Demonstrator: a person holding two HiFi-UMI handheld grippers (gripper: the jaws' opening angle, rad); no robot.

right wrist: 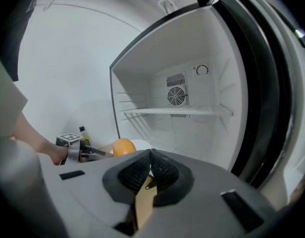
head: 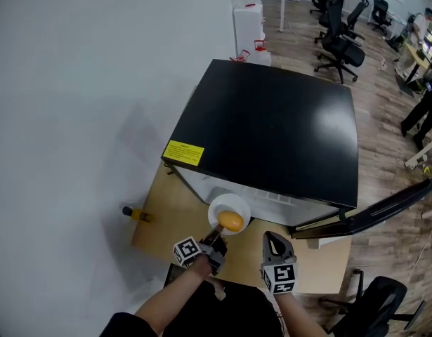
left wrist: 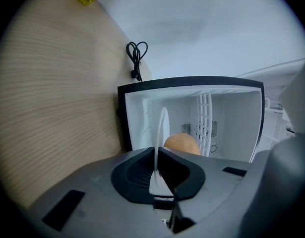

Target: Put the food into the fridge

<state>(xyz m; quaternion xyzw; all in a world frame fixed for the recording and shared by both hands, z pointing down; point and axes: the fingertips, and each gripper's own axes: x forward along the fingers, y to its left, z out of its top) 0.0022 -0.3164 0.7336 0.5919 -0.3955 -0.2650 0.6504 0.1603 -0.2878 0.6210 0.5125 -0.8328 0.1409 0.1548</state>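
Note:
A white plate carries a round orange food item just in front of the open black fridge. My left gripper is shut on the plate's near rim. In the left gripper view the plate shows edge-on between the shut jaws of the left gripper, with the food behind it and the white fridge interior beyond. My right gripper hangs shut and empty to the right. In the right gripper view the right gripper faces the fridge's shelf.
The fridge door stands swung out to the right. A small yellow bottle lies at the wooden table's left edge, against the white wall. A black cable hangs behind the fridge. Office chairs and a person stand farther back.

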